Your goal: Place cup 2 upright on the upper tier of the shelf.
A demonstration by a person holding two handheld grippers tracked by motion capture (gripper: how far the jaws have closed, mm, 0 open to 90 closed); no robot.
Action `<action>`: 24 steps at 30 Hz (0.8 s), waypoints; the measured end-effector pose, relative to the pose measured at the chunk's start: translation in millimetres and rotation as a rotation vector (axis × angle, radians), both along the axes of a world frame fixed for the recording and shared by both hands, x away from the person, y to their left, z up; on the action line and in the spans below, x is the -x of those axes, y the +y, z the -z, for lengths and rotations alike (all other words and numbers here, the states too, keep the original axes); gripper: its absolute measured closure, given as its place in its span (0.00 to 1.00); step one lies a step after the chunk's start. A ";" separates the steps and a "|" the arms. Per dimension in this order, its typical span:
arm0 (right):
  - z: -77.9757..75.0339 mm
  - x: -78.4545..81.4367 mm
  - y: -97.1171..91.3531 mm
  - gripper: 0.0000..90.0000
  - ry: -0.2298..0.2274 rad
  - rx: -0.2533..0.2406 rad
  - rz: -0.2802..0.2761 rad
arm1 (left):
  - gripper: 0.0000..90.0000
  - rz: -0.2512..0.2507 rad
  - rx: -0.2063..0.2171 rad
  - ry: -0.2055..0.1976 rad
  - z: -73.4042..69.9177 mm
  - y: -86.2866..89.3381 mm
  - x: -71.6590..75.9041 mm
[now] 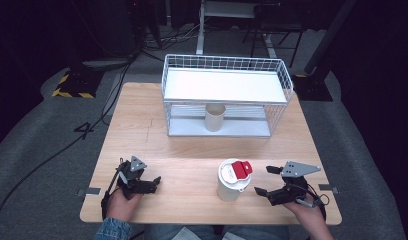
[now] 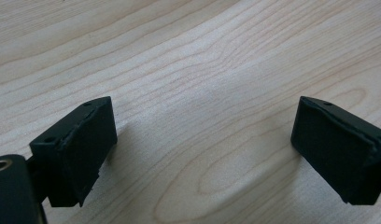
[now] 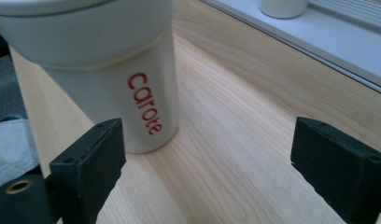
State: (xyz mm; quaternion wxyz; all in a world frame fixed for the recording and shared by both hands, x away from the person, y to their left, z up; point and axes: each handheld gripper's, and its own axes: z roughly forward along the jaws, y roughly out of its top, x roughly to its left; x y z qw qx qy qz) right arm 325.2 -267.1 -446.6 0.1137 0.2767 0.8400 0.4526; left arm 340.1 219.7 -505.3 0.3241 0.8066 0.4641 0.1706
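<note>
Right gripper (image 1: 266, 180) jaws wide apart, nothing between the pads, aimed at the white lidded cup (image 1: 232, 179) just beside it. Left gripper (image 1: 148, 180) also spread, empty, over bare wood near the table (image 1: 192, 150)'s front-left corner. Cup stands upright near the front edge, right of centre, red flap on its lid. Wire rack (image 1: 227, 95) at the back edge holds a plain cup (image 1: 215, 117) on the lower shelf. My read: grasp not yet made, the lidded cup's whole move is still ahead.

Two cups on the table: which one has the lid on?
The white cup at the near edge, by the right gripper: it carries a white lid with a red flap. The beige cup on the wire rack's lower shelf stands open, without a lid.
</note>
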 end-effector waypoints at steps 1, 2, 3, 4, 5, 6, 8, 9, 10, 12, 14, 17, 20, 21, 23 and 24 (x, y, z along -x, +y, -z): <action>-0.6 2.0 4.5 0.11 0.005 -0.010 -0.016 | 0.08 -0.007 0.008 0.002 0.3 -0.9 -0.5; -0.6 2.0 4.5 0.11 0.005 -0.010 -0.016 | 0.08 -0.007 0.008 0.002 0.3 -0.9 -0.5; -0.8 2.9 6.5 0.11 0.008 -0.011 -0.020 | 0.08 -0.006 0.007 0.001 0.3 -1.1 -1.2; -0.4 4.0 10.2 0.11 0.007 -0.014 -0.033 | 0.08 -0.009 0.005 0.000 0.3 -1.3 -1.6; 0.5 6.2 16.7 0.11 0.011 -0.023 -0.053 | 0.08 -0.009 -0.001 -0.002 0.0 -1.5 -2.5; 0.5 6.2 16.7 0.11 0.011 -0.023 -0.053 | 0.08 -0.009 -0.001 -0.002 0.0 -1.5 -2.5; 2.3 7.8 23.3 0.11 0.014 -0.033 -0.077 | 0.08 -0.014 0.002 0.001 0.0 -1.9 -2.4; 2.9 8.4 25.7 0.10 0.008 -0.031 -0.084 | 0.08 -0.014 0.002 0.000 0.1 -1.9 -2.4; 4.1 9.2 29.3 0.09 -0.002 -0.025 -0.087 | 0.08 -0.014 0.003 0.000 0.1 -1.9 -2.4; 7.0 9.2 34.2 0.07 -0.001 -0.038 -0.091 | 0.08 -0.014 0.003 0.000 0.1 -1.9 -2.4; 10.1 9.1 38.5 0.06 0.008 -0.060 -0.098 | 0.08 -0.014 0.002 0.001 0.0 -1.9 -2.4; 15.4 8.3 47.4 0.05 0.014 -0.102 -0.128 | 0.08 -0.027 0.002 0.000 0.1 -2.8 -2.7; 16.4 7.8 51.8 0.05 0.002 -0.106 -0.138 | 0.08 -0.025 0.003 0.001 0.1 -2.8 -2.7; 16.8 7.1 53.2 0.04 -0.004 -0.107 -0.144 | 0.08 -0.030 0.008 0.004 0.3 -3.1 -2.3; 18.4 5.1 56.8 0.04 -0.008 -0.122 -0.152 | 0.08 -0.033 0.009 0.000 0.4 -3.0 -1.5; 19.3 4.0 58.3 0.04 -0.008 -0.126 -0.156 | 0.08 -0.038 0.010 0.000 0.5 -3.0 -0.9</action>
